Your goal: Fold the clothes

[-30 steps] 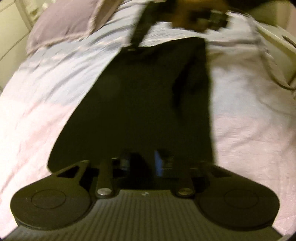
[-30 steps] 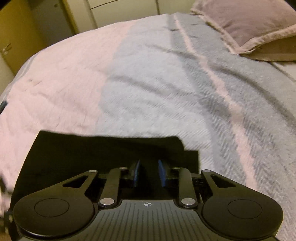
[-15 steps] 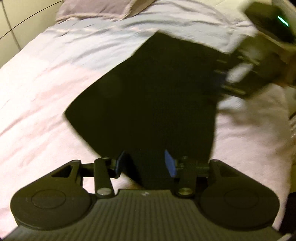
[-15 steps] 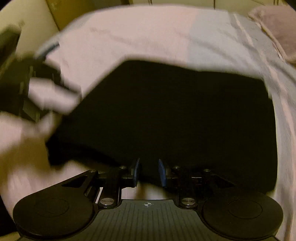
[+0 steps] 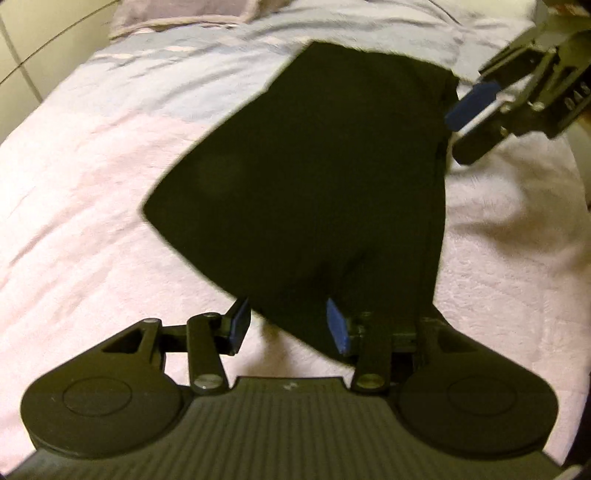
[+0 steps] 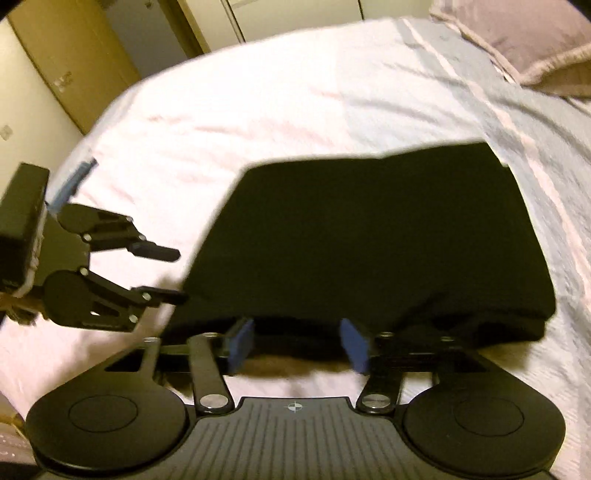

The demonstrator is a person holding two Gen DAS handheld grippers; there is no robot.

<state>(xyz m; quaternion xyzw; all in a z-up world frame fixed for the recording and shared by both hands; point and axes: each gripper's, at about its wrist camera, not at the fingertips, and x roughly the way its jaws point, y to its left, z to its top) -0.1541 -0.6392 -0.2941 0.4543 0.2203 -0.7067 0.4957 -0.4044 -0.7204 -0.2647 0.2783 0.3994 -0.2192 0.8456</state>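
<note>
- The left tool point(image 5: 287, 328) has its blue pads spread wide, gripping nothing; a corner of the folded black garment point(image 5: 325, 177) lies between them.
- The garment rests flat on the pink and grey bed point(image 5: 92, 177); its folds and seams are lost in darkness.
- The right tool point(image 6: 297, 345) is likewise spread, at the garment's near edge.
- A pillow point(image 6: 524, 33) is cut off at the frame's top right.

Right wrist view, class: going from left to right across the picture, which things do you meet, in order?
Wardrobe door → left gripper → black garment on the bedspread → pillow.
</note>
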